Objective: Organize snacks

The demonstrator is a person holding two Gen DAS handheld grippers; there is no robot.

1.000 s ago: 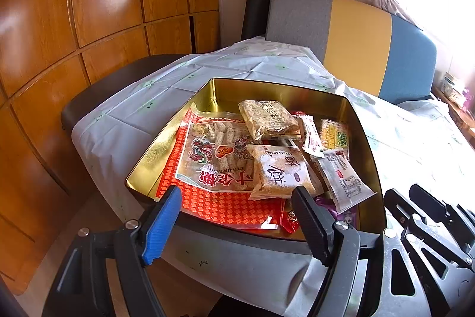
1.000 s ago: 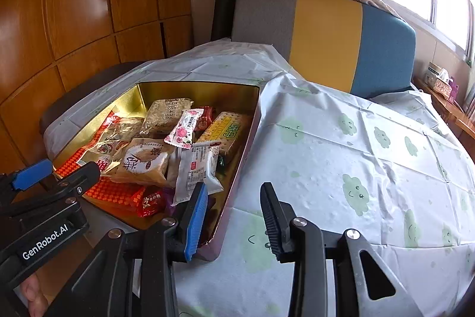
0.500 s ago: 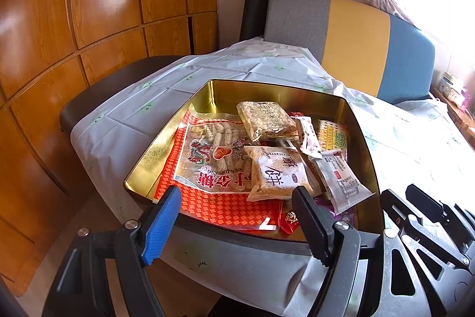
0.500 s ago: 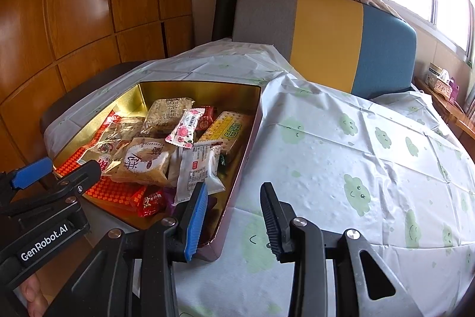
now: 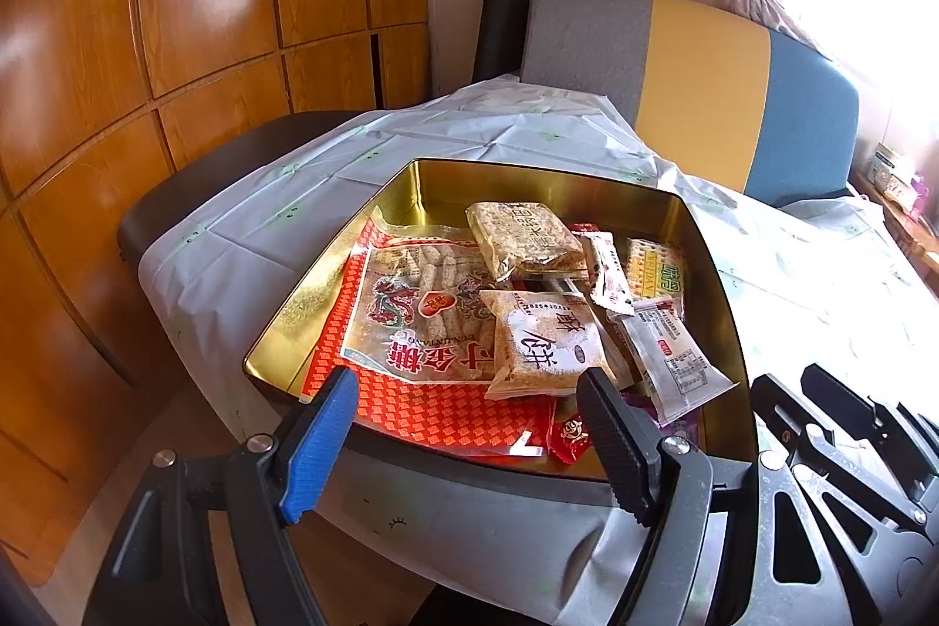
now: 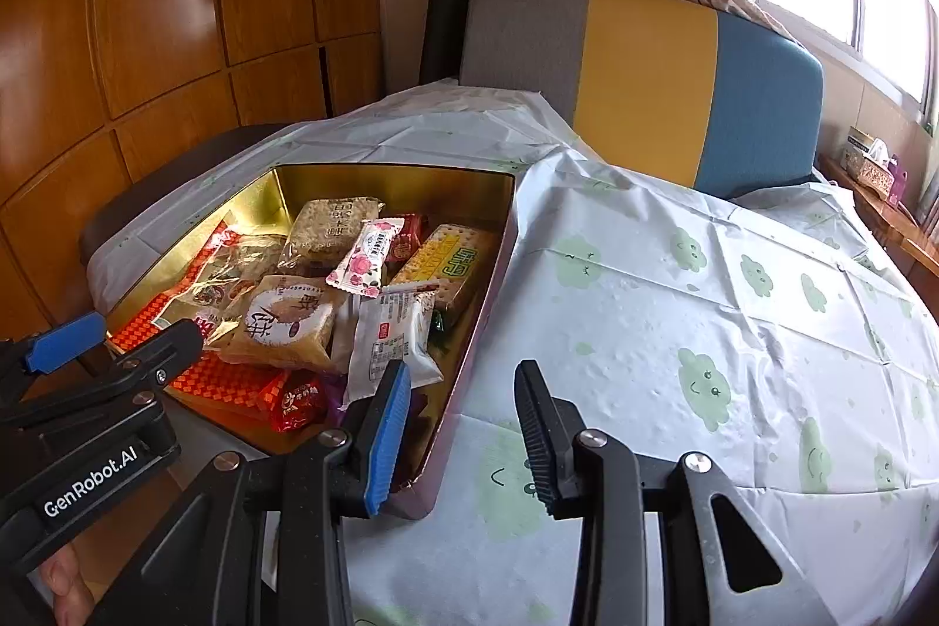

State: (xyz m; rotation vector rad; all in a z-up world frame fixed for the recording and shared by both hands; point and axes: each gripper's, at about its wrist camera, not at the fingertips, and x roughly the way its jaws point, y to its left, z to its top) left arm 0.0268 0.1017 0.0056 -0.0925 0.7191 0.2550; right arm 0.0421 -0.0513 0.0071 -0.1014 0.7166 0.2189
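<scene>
A gold tin [image 5: 528, 177] stands at the table's near left corner, filled with snacks. Inside lie a big red-edged bag of candy sticks [image 5: 422, 327], a white-dusted cake packet [image 5: 543, 344], a grain bar packet [image 5: 522, 239], a yellow cracker pack [image 5: 657, 271] and a white packet [image 5: 675, 362]. My left gripper [image 5: 469, 385] hovers wide open before the tin's near rim, nothing between its fingers. In the right wrist view the same tin [image 6: 387, 183] holds a pink flowered wrapper [image 6: 361, 259]. My right gripper [image 6: 463, 379] is open a narrower way and empty, above the tin's near right corner and the cloth.
A pale tablecloth with green clouds [image 6: 704, 303] covers the table to the right of the tin. A grey, yellow and blue sofa back [image 6: 645, 57] stands behind. Wood panelling [image 5: 176, 10] and a dark seat [image 5: 193, 174] are on the left. A fingertip [image 6: 64, 579] shows under the left gripper.
</scene>
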